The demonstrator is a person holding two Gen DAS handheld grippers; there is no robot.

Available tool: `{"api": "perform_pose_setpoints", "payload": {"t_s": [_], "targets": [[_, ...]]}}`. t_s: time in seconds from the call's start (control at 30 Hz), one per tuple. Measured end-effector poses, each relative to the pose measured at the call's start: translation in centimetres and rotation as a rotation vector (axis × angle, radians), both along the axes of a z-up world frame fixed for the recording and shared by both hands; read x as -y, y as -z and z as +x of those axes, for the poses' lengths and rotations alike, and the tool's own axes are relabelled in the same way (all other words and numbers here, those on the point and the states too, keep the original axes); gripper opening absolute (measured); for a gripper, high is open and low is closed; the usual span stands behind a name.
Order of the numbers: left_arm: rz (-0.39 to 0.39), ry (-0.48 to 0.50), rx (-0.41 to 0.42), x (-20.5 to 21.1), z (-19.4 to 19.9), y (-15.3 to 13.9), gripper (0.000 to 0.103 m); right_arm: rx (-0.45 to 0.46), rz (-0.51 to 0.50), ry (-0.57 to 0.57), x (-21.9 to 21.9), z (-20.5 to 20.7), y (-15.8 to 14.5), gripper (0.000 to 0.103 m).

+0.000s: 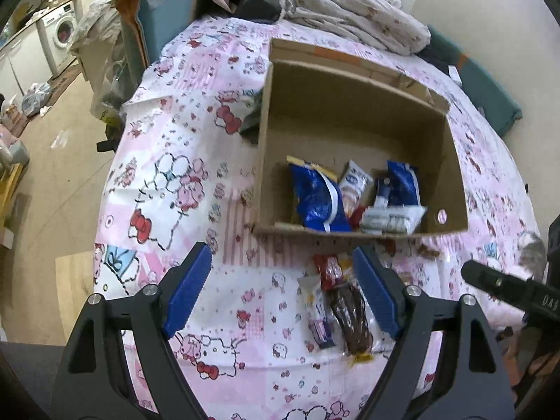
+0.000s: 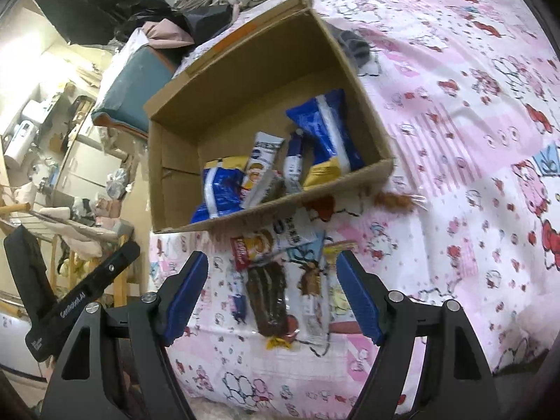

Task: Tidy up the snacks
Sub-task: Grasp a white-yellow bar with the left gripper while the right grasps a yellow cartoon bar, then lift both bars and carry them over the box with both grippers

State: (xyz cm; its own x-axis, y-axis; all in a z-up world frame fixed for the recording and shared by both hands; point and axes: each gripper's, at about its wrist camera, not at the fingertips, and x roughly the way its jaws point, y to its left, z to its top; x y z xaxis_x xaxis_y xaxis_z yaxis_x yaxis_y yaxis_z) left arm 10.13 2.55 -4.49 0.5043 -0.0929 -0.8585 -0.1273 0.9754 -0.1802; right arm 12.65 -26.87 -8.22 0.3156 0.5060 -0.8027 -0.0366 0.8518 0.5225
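An open cardboard box (image 1: 350,112) (image 2: 245,80) stands on the pink cartoon-print cloth and holds several snack packs, mostly blue and white (image 1: 316,197) (image 2: 325,133). In front of the box lie loose snacks: a long brown bar in clear wrap (image 1: 351,318) (image 2: 267,301), a red and white pack (image 1: 329,269) (image 2: 255,245) and a slim white pack (image 1: 318,315) (image 2: 311,297). My left gripper (image 1: 283,287) is open and empty above the cloth, the bar by its right finger. My right gripper (image 2: 271,290) is open and empty, with the bar between its fingers.
A small brown snack (image 2: 393,200) lies by the box's near right corner. Crumpled bedding (image 1: 353,10) and teal cushions (image 1: 164,10) lie behind the box. The other gripper's black body shows at the right edge of the left view (image 1: 507,290). The floor with clutter (image 1: 45,112) is left.
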Motion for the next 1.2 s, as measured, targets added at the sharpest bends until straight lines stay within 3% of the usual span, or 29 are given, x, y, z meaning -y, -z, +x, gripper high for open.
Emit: {"api": "perform_pose_setpoints", "payload": {"t_s": [0.2,0.5,0.57,0.73,0.8,0.9,1.0,1.03,1.17,1.2], "targets": [[-0.004,0.011,-0.037,1.1,-0.5,1.3,0.080,-0.031,-0.022,0.037,1.0,0.0,0.7,0.079],[-0.006,0.121,-0.234,4.4,0.3,8.0,0.079,-0.095,-0.034,0.086,1.8,0.3,2.1,0.079],[-0.001,0.143,-0.261,5.1,0.4,9.0,0.073,-0.091,-0.042,0.091,2.0,0.3,2.0,0.079],[-0.008,0.133,-0.333,5.4,0.7,11.1,0.044,-0.103,-0.040,0.108,2.6,0.3,2.3,0.079],[-0.024,0.117,-0.350,5.1,0.6,11.6,0.042,-0.108,-0.042,0.107,2.5,0.5,2.4,0.079],[-0.004,0.136,-0.371,5.2,0.5,11.7,0.013,-0.119,-0.048,0.096,2.1,0.7,2.7,0.079],[0.018,0.143,-0.344,4.9,-0.1,10.3,0.013,-0.122,-0.145,0.069,1.5,0.8,3.1,0.079],[0.011,0.137,-0.343,4.8,-0.2,10.0,0.013,-0.133,-0.167,0.050,1.2,0.8,3.4,0.076],[-0.017,0.098,-0.345,3.6,-1.1,9.2,0.013,-0.228,-0.241,-0.039,-0.3,0.9,6.3,0.038],[-0.016,0.095,-0.340,3.5,-1.3,9.0,0.013,-0.251,-0.262,-0.067,-1.0,1.0,7.1,0.036]]}}
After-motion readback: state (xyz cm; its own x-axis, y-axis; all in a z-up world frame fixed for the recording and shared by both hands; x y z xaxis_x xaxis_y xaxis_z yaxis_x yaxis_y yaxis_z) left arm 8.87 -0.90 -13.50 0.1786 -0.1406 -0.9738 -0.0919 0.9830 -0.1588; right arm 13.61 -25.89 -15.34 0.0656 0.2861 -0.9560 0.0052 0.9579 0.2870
